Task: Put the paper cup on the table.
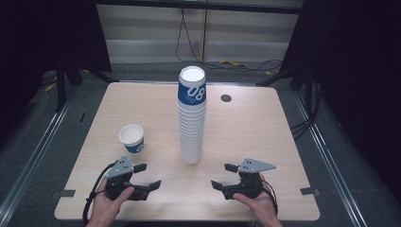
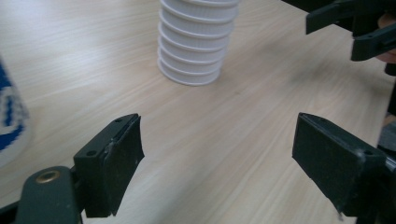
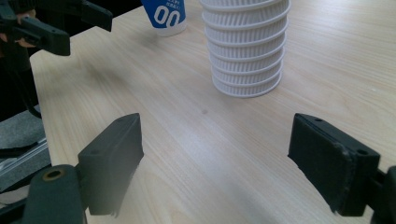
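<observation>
In the high view we see the tall stack of paper cups (image 1: 192,116) standing upright at the centre of the frame on the wooden table (image 1: 250,127), white ribbed rims piled one on another and a blue band with white numerals round the top cup. A single paper cup (image 1: 132,138) stands upright to the left of the stack and well apart from it, mouth up, white with a blue band. At the lower left of the frame we find the left gripper (image 1: 147,175), held in a hand (image 1: 105,208) that comes in from the bottom edge; its jaws stand apart with nothing between them. At the lower right the right gripper (image 1: 224,176) sits in the other hand (image 1: 259,208), and its jaws likewise stand wide with bare table between them. Both grippers point inward toward the base of the stack without touching it. In the left gripper view the stack's foot (image 2: 194,56) shows at the upper middle; in the right gripper view it shows (image 3: 246,51) at upper centre, with the single cup (image 3: 164,16) at the top edge.
</observation>
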`<state>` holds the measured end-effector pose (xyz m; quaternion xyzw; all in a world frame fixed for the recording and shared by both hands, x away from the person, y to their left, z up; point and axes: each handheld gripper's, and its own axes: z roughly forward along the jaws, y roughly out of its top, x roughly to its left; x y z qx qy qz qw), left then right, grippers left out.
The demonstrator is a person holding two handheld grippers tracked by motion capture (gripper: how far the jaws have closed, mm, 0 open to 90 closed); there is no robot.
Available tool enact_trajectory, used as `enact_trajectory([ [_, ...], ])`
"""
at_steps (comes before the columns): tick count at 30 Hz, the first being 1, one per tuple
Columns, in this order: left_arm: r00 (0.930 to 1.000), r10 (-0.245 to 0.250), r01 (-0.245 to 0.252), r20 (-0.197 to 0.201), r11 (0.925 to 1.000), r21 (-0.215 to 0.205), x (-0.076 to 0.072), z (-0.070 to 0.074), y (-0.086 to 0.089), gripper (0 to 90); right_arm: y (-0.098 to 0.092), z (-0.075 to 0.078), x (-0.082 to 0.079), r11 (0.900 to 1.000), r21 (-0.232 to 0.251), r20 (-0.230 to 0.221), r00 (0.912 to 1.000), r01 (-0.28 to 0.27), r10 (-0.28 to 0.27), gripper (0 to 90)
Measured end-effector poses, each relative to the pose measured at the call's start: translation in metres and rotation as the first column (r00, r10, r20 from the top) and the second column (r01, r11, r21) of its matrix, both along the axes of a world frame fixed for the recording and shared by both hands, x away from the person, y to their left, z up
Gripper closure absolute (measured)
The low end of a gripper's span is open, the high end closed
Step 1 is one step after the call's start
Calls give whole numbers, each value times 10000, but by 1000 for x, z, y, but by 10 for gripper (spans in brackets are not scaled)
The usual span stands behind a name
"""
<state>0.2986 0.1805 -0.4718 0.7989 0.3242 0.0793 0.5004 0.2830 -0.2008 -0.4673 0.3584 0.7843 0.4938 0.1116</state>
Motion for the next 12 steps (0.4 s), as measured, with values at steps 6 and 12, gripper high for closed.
enact_trajectory([
  [6,9977,-80,48,-670,9988,-481,1,-18,-6,159,-1,0,-3,9998,46,40,9998,191,-191,172],
  [12,9974,-496,491,-519,9987,-117,4,-24,-14,163,5,-9,-3,9985,-5,-223,9983,540,-540,172],
])
